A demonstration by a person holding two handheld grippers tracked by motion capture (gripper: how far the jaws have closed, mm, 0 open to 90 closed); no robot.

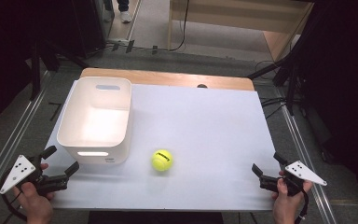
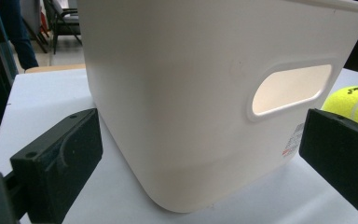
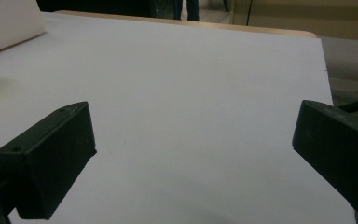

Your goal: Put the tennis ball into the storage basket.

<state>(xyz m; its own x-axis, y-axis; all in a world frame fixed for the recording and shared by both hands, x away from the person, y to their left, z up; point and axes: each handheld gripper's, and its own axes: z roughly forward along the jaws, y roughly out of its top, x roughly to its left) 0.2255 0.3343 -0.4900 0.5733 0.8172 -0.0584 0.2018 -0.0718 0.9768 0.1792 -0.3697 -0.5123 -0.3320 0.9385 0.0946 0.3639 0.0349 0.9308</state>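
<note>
I hold both tongs spread and empty at the near bench [image 1: 205, 121] corners, left tongs [image 1: 60, 163] facing the white bin [image 1: 95, 119], right tongs [image 1: 268, 165] well clear, leaving open reach to the tennis ball [image 1: 162, 160] just beside the bin.

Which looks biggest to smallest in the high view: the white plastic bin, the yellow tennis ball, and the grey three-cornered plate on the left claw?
1. White plastic bin, clearly largest.
2. Grey three-cornered plate on the left claw; being nearer the camera makes this rank unsure.
3. Yellow tennis ball.
</note>
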